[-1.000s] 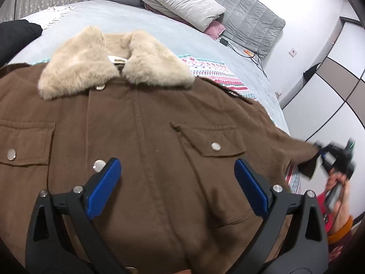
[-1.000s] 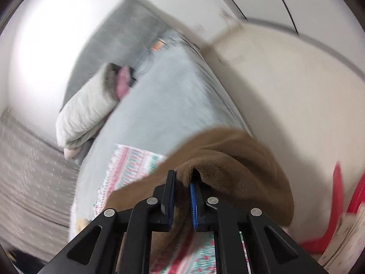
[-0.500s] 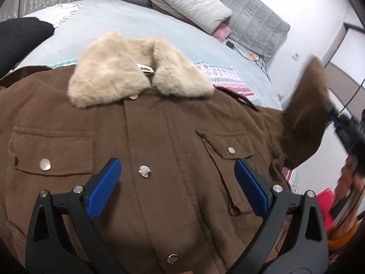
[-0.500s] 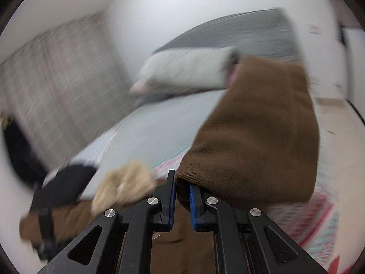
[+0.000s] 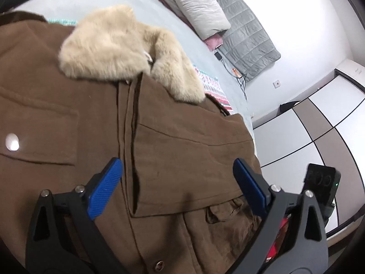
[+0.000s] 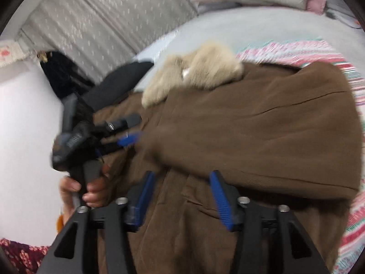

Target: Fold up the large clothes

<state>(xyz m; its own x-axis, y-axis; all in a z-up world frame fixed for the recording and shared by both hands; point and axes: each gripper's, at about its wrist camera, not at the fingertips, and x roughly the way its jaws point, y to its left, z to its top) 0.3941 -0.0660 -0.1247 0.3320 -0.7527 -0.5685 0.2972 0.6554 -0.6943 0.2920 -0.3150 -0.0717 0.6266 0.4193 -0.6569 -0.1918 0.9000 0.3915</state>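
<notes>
Brown coat point(image 5: 68, 118) lies front-up on the bed point(image 5: 95, 6), its fur collar point(image 5: 127, 52) toward the pillows point(image 5: 191, 2). Taking the collar as landmark: one sleeve point(image 5: 194, 159) is folded across the chest just below it, cuff edge reaching the button placket, long axis running crosswise to the coat's length.

Left hand-held gripper point(image 5: 178, 185) hovers over the sleeve's cuff end, jaws spread wide, holding nothing. Right hand-held gripper point(image 6: 182, 196) sits below the same sleeve point(image 6: 262, 137), on the hem side away from the collar, jaws also spread and empty; that view is motion-blurred.

Judgement: sleeve fold on this side looks placed. The opposite sleeve is out of frame on the far side of the collar; the left hand-held gripper is nearer that side and better placed to fetch it.
</notes>
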